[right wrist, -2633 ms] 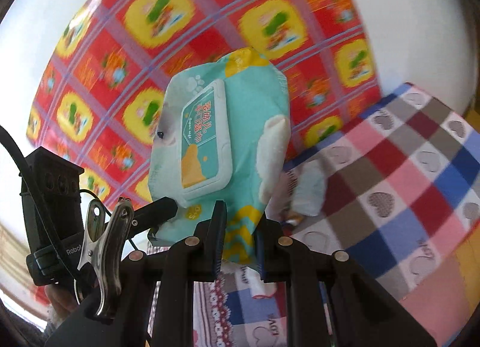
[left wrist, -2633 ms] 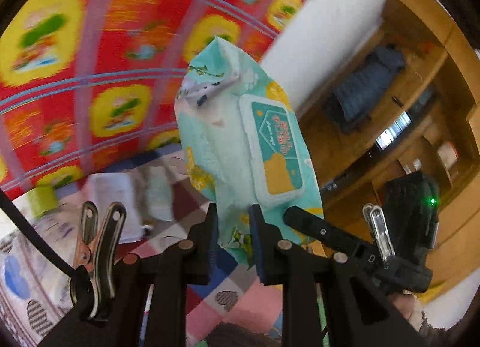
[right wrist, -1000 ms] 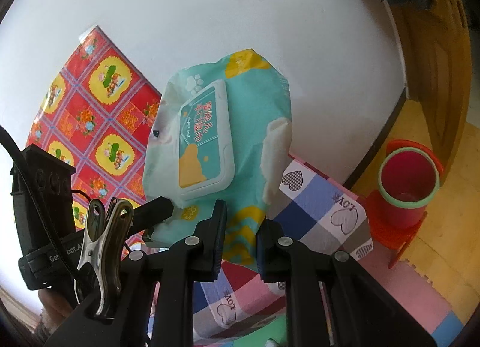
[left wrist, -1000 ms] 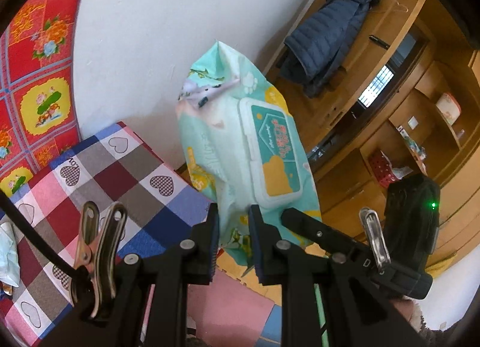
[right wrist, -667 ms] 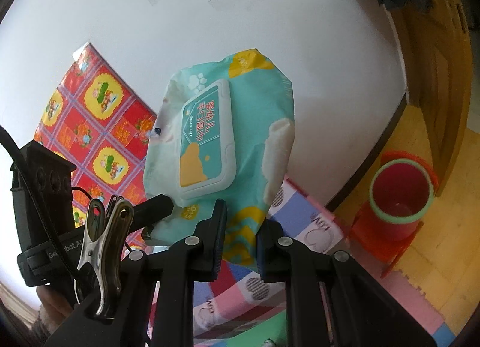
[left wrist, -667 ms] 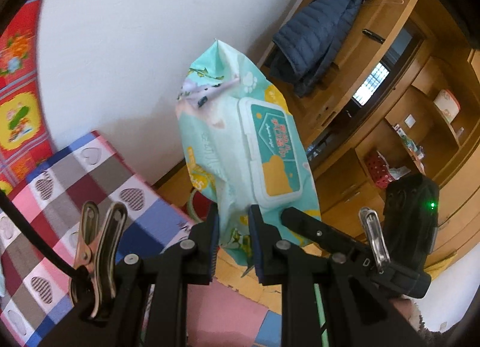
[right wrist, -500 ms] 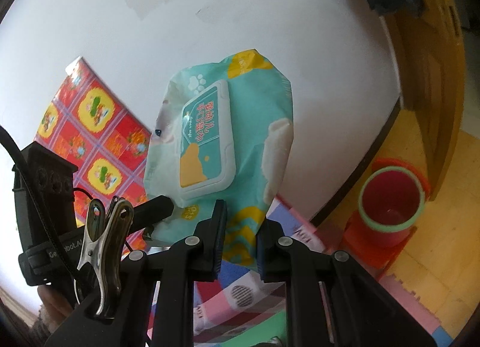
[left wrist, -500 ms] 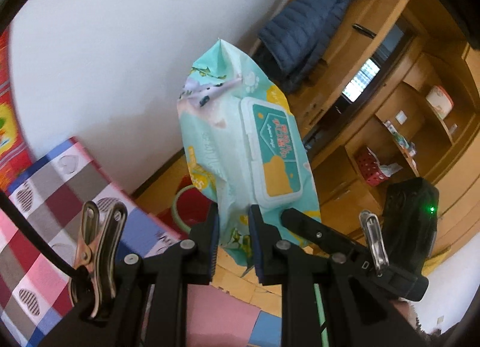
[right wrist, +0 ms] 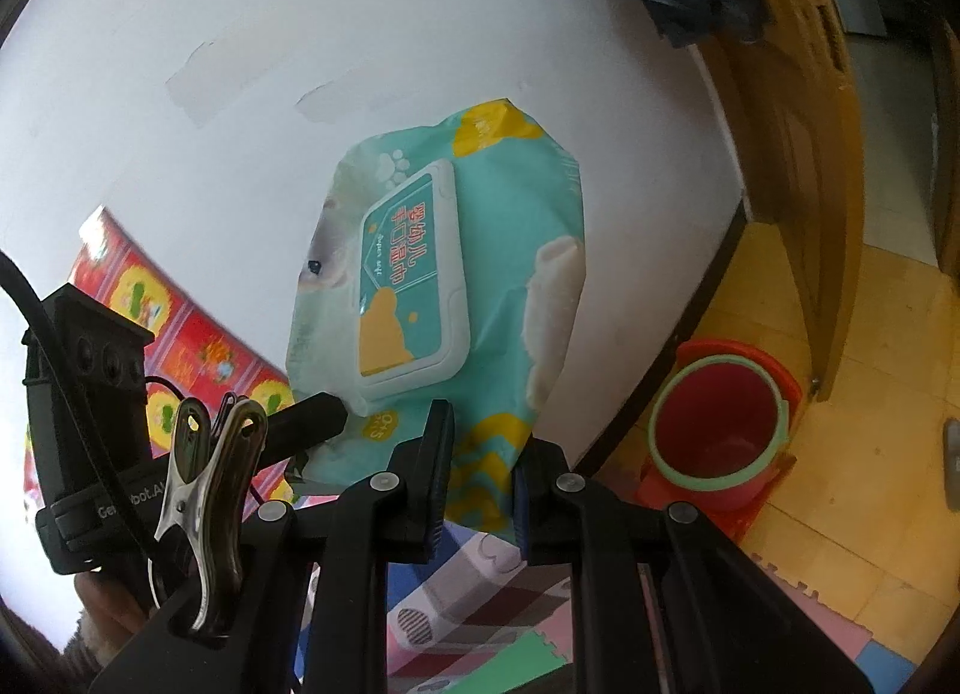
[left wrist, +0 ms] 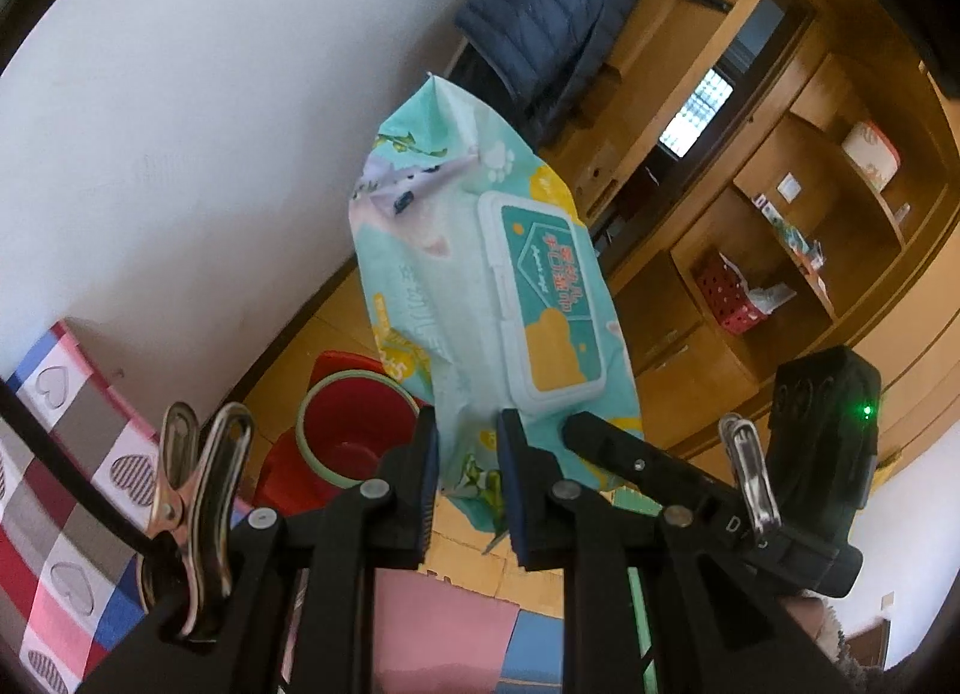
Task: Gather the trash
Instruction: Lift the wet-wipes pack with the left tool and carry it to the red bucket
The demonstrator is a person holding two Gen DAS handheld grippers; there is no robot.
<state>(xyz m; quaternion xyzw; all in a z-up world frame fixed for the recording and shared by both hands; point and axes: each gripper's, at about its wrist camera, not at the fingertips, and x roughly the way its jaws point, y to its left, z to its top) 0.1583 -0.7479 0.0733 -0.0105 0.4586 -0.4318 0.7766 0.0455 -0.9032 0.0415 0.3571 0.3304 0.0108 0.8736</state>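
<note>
Jaws of both the left gripper (left wrist: 467, 451) and the right gripper (right wrist: 480, 448) are clamped on the bottom edge of one wipes pack (left wrist: 480, 280), which stands up beyond the fingers. Below and beyond the jaws sits a red bin (right wrist: 717, 430) with a green rim, seemingly empty. Risk, as a guess: one gripper letting go early could make the limp pack swing and fall outside the rim.
</note>
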